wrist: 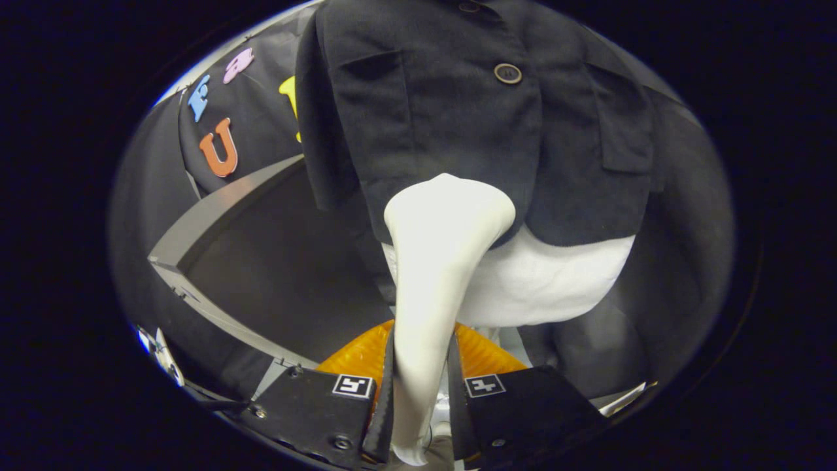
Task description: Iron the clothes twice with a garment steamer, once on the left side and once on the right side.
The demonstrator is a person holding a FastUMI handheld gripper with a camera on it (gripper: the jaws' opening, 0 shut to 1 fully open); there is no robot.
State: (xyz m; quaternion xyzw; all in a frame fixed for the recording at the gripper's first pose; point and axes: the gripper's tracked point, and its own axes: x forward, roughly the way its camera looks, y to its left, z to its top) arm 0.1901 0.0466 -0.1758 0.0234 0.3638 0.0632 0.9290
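My gripper point(422, 383) is shut on the handle of a cream-white garment steamer point(437, 261), which rises between the fingers and widens to a flat head. The head rests against the lower hem of a black jacket point(444, 118), near its middle and slightly left of the button line. The jacket hangs on a white mannequin torso point(543, 281) whose bare lower part shows below the hem to the right of the steamer. One brown button point(507, 73) sits above the steamer head. Flap pockets show on both chest sides.
A grey metal frame bar point(216, 216) runs diagonally left of the jacket, bordering a dark panel. An orange ribbed object point(484, 356) lies just behind the fingers, under the mannequin. Black cloth hangs around the booth on both sides.
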